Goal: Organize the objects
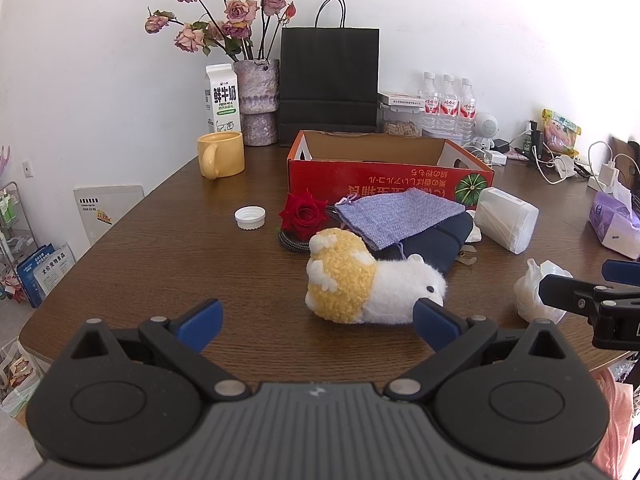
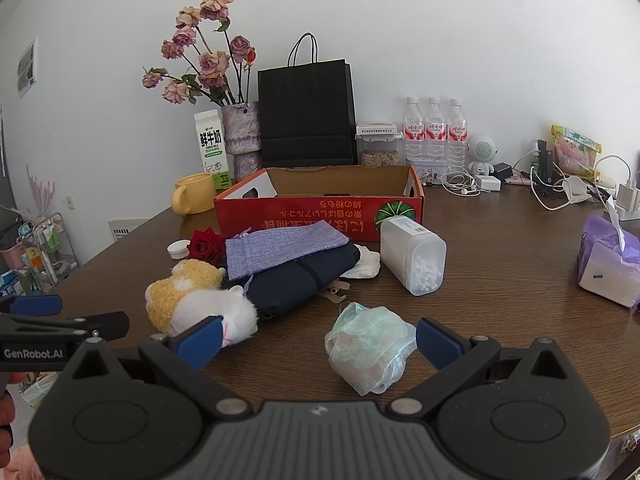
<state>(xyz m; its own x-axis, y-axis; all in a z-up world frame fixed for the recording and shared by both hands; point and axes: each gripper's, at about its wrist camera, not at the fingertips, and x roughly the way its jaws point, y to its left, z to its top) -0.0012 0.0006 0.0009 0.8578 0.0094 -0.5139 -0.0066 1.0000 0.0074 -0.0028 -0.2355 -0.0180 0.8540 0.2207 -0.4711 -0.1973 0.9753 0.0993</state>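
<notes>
A yellow-and-white plush toy (image 1: 360, 280) (image 2: 200, 300) lies on the brown table, just ahead of my open left gripper (image 1: 320, 322) and nearer its right finger. Behind the toy lie a red rose (image 1: 302, 214) (image 2: 206, 245), a lilac cloth pouch (image 1: 394, 214) (image 2: 280, 248) on a dark blue pouch (image 1: 440, 240) (image 2: 296, 280), and a clear plastic jar (image 1: 506, 218) (image 2: 412, 258) on its side. A crumpled translucent bag (image 2: 370, 346) (image 1: 536, 292) sits between the fingers of my open right gripper (image 2: 320, 338), untouched. The open red cardboard box (image 1: 384, 184) (image 2: 320, 216) stands behind them.
A yellow mug (image 1: 220, 154), a milk carton (image 1: 222, 96), a vase of dried roses (image 1: 260, 100), a black paper bag (image 1: 328, 84) and water bottles (image 1: 448, 100) line the back. A white bottle cap (image 1: 250, 217) lies loose. A tissue pack (image 2: 608, 264) and cables (image 2: 560, 192) lie right.
</notes>
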